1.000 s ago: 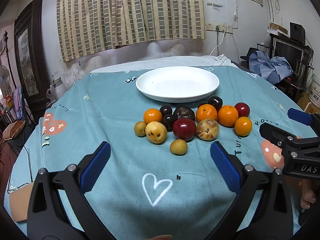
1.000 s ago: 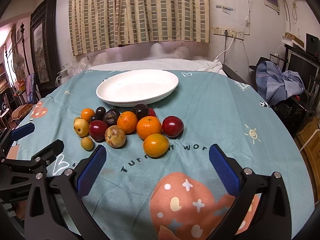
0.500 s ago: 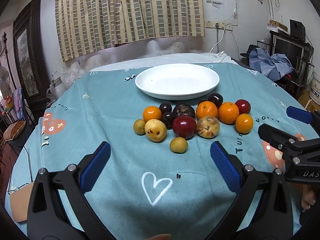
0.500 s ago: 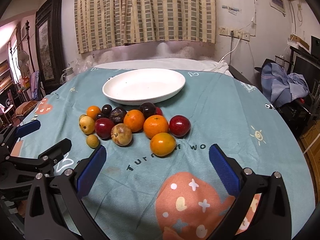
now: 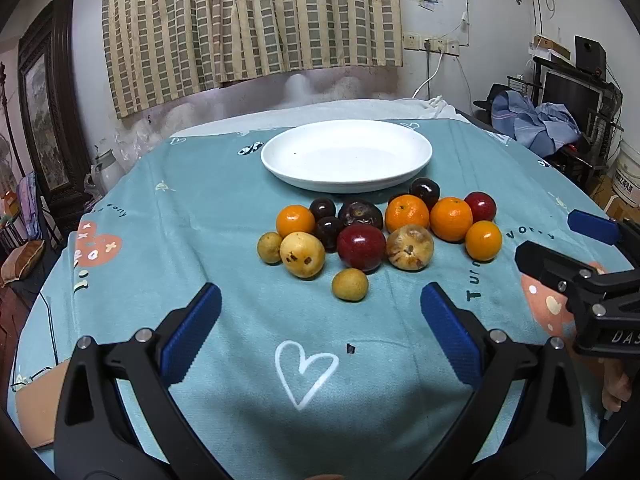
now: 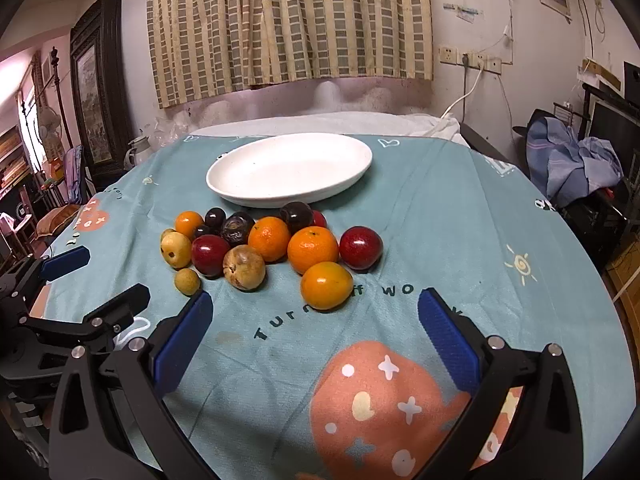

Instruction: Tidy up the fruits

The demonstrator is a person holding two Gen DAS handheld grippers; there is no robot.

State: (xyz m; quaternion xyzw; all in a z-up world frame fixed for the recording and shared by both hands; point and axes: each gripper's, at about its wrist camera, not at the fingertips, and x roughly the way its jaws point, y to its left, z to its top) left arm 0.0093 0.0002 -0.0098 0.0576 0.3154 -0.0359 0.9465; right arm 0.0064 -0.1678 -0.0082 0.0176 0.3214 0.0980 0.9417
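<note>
A cluster of fruit lies on the teal tablecloth in front of an empty white plate point(image 5: 346, 156), which also shows in the right wrist view point(image 6: 290, 168). It holds oranges point(image 5: 451, 218), red plums point(image 5: 361, 246), dark plums point(image 5: 361, 213), yellow-brown fruits point(image 5: 302, 254) and a small yellow one point(image 5: 349, 284) nearest me. My left gripper point(image 5: 320, 320) is open and empty, short of the small yellow fruit. My right gripper point(image 6: 314, 326) is open and empty, just short of an orange point(image 6: 326, 285). Each gripper shows at the edge of the other's view.
The round table has a teal cloth point(image 5: 200, 208) with heart and cartoon prints. A striped curtain point(image 5: 248, 20) hangs on the back wall. A dark framed cabinet point(image 5: 44, 112) stands left; clothes and a screen point(image 5: 568, 108) are at the right.
Both grippers have moved slightly forward toward the fruit; the right view has shifted right so the fruit sits more centred. Both stay open. No fruit has moved.
</note>
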